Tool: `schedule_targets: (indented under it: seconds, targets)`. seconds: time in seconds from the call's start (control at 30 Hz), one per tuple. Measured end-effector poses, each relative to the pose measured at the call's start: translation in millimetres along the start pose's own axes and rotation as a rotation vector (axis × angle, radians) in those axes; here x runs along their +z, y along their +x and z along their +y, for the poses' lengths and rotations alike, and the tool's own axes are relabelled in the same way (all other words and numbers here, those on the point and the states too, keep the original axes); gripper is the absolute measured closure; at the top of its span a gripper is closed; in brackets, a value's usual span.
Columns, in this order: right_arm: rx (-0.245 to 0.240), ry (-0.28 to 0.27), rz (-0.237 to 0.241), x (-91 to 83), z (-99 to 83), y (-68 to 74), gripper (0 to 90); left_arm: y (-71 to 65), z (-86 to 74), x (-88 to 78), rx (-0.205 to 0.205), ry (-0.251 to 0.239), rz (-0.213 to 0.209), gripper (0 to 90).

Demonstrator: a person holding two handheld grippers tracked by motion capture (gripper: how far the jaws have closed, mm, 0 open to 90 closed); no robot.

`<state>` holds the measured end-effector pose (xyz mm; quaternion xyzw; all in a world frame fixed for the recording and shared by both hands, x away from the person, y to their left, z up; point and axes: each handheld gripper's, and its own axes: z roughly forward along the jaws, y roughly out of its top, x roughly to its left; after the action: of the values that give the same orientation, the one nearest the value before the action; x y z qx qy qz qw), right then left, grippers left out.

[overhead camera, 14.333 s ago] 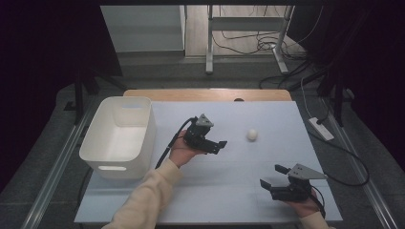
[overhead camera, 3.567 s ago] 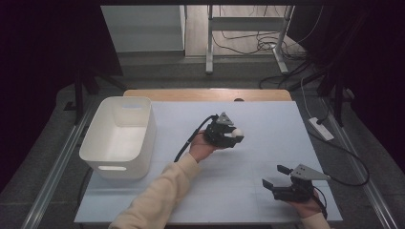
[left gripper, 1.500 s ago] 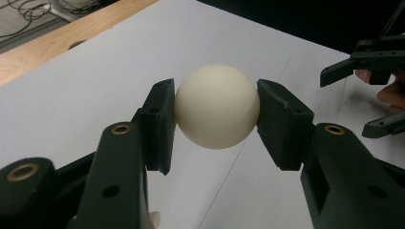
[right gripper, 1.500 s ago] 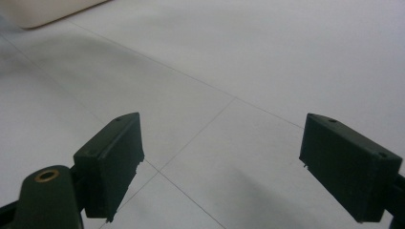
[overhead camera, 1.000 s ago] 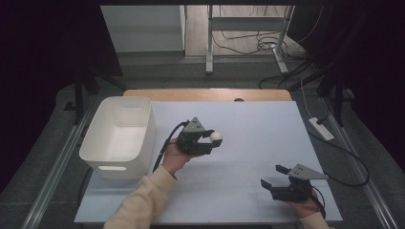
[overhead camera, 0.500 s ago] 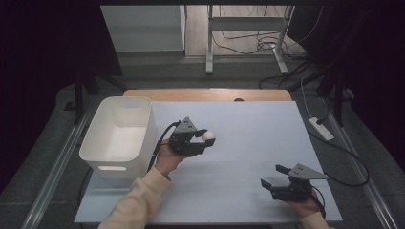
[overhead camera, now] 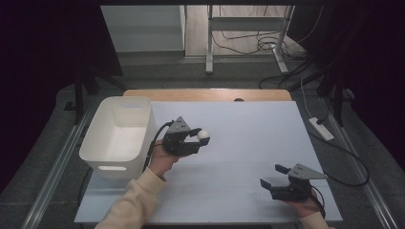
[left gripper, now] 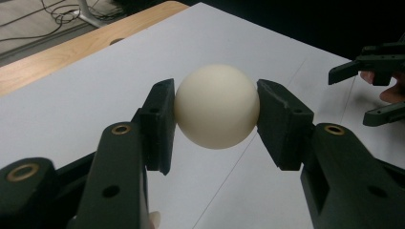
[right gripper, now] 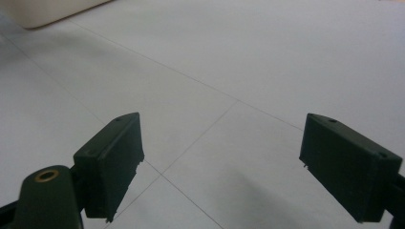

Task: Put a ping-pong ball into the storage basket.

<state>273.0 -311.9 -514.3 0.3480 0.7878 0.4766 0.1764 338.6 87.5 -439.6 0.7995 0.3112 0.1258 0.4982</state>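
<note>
A: Where does the ball (left gripper: 216,106) sit, and what is it like?

B: It is a smooth, matte, cream-white sphere at the centre of the left gripper view, pinched between the two black jaws of the left hand-held gripper (left gripper: 216,119). In the high view the same ball (overhead camera: 204,135) shows left of centre, raised off the pale surface (overhead camera: 248,129), just right of the bin.

A: How do those jaws stand?

B: They are closed onto the ball, one flat rectangular pad pressed against each side. The jaws look like hard black plastic with brass-coloured pivot rings. No writing can be read on the ball or the gripper.

A: And the bin?

B: The white bin (overhead camera: 117,136) is a rounded rectangular tub of smooth plastic with a slot handle in its near wall, standing at the left edge of the surface in the high view. No label shows on it.

A: What about the other hand?

B: The right hand-held gripper (overhead camera: 274,175) rests low at the lower right of the high view, well apart from the ball. In the right gripper view its jaws stand wide with nothing between them, above the surface (right gripper: 229,62), which is light grey-white, flat and crossed by thin seam lines. A band of bare wood runs along the far edge in the high view.
</note>
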Motion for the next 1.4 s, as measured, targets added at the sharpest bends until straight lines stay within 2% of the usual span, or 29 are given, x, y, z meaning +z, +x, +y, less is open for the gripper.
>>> schedule_targets:
  seconds: [0.3,0.83,1.4]
  targets:
    - [-0.001,0.001,0.0,0.5,0.1,0.1,14.5,2.9,0.3,-8.1,-0.009,-0.015,0.02,50.8]
    - [-0.003,0.002,-0.001,1.1,0.5,0.4,14.5,8.4,12.3,-27.1,-0.005,-0.05,0.059,50.8]
    - [-0.003,0.001,-0.001,1.2,0.7,0.1,14.5,17.4,23.8,-44.7,-0.018,-0.094,0.092,50.8]
